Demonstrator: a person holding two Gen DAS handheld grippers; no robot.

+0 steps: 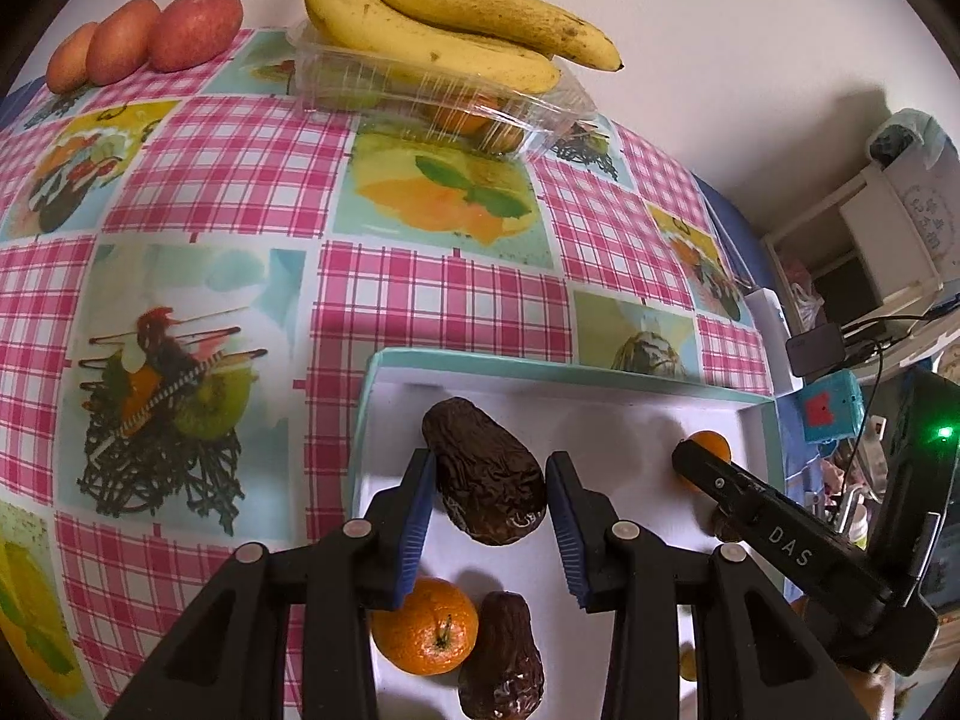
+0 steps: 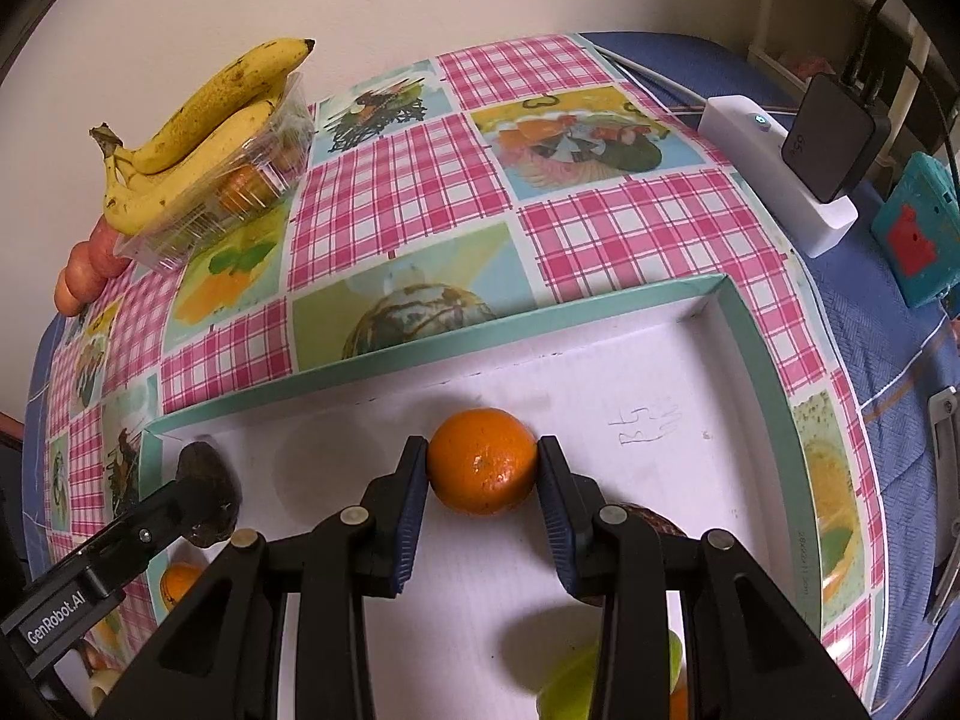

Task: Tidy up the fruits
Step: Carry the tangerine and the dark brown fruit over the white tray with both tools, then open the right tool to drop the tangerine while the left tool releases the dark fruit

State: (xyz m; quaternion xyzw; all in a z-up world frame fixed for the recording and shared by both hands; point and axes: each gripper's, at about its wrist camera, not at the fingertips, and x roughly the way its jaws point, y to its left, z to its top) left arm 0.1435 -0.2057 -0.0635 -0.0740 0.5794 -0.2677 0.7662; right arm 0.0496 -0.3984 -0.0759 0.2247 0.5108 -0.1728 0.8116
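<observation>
A shallow white tray (image 2: 774,372) with a teal rim sits on a worktop (image 1: 240,192) covered by a pink checked cloth with fruit pictures. In the right wrist view, the right gripper (image 2: 483,468) has its blue-padded fingers (image 2: 414,504) pressed against both sides of an orange (image 2: 483,461) that rests on the tray floor near its far wall. In the left wrist view, the left gripper (image 1: 489,480) straddles a dark, wrinkled avocado (image 1: 483,471) lying in the tray; its left pad touches the fruit, the right pad sits just beside it, so whether it grips cannot be told. Closer to the camera lie a second orange (image 1: 426,627) and another dark avocado (image 1: 504,657), touching each other. At the worktop's far edge, bananas (image 1: 456,24) lie on top of a clear plastic box (image 1: 420,102) holding more fruit, and three red apples (image 1: 150,39) sit in a row to their left. A green fruit (image 2: 576,684) shows at the bottom of the right view.
</observation>
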